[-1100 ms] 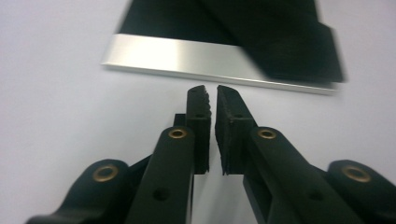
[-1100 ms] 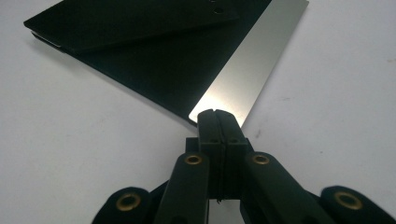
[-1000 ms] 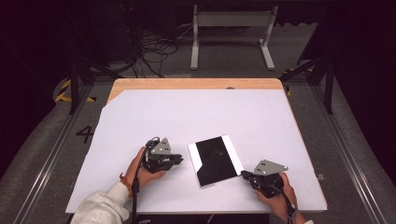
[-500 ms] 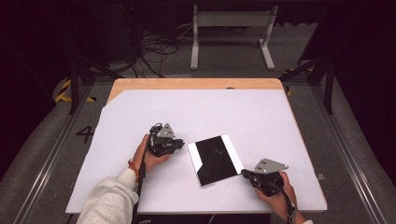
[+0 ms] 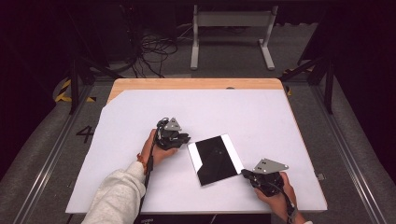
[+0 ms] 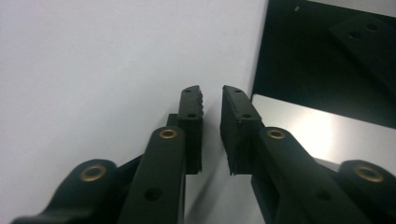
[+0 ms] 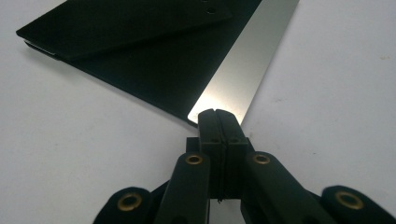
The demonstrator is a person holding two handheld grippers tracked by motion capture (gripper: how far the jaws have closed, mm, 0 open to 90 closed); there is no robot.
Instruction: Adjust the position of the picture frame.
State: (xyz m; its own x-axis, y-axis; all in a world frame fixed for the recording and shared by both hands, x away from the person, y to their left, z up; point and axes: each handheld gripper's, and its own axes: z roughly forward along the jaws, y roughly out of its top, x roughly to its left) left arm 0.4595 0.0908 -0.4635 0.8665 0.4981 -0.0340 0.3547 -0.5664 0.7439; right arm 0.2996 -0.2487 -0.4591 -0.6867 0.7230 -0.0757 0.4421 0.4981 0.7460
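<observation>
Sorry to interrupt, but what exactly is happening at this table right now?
A person is working on a flat black panel with silver edges lying on the white table, a two-jaw gripper in each hand. The right gripper is shut, its tips against the panel's near silver corner. The left gripper sits beside the panel's opposite edge, its jaws a little apart after just opening, with nothing between them.
</observation>
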